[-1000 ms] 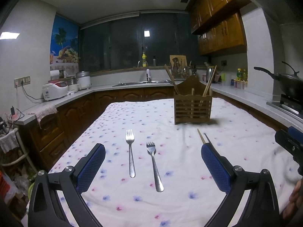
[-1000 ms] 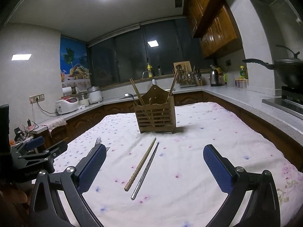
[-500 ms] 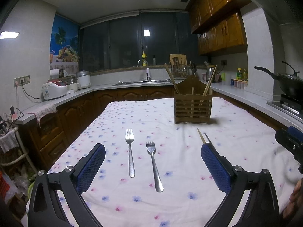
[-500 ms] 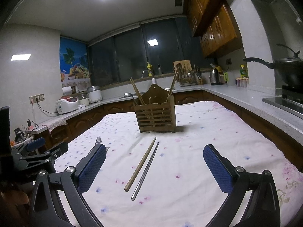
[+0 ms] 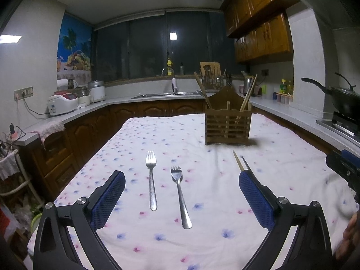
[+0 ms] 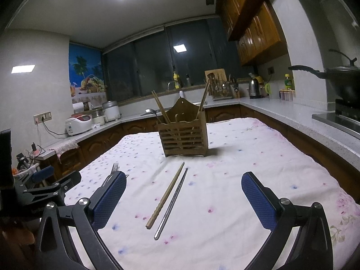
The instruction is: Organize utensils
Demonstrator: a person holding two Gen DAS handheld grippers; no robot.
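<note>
Two metal forks lie side by side on the flowered cloth: one [image 5: 151, 181] to the left, the other [image 5: 180, 196] nearer me. My left gripper [image 5: 181, 180] is open just short of them, holding nothing. A wooden chopstick [image 6: 165, 195] and a metal chopstick [image 6: 172, 202] lie together between the open fingers of my right gripper [image 6: 183, 180], which is also empty. Farther back stands a slatted wooden utensil holder [image 6: 184, 137], also seen in the left wrist view [image 5: 227, 126], with chopsticks and a spoon in it. A fork's tines [image 6: 114, 168] peek past my right gripper's left finger.
The table cloth [image 5: 175, 135] covers the whole table. Counters run along the left, back and right, with rice cookers [image 5: 63, 103], a sink [image 5: 162, 94] and a black wok [image 5: 342, 99] on the stove. The other gripper [image 5: 344, 166] shows at the right edge.
</note>
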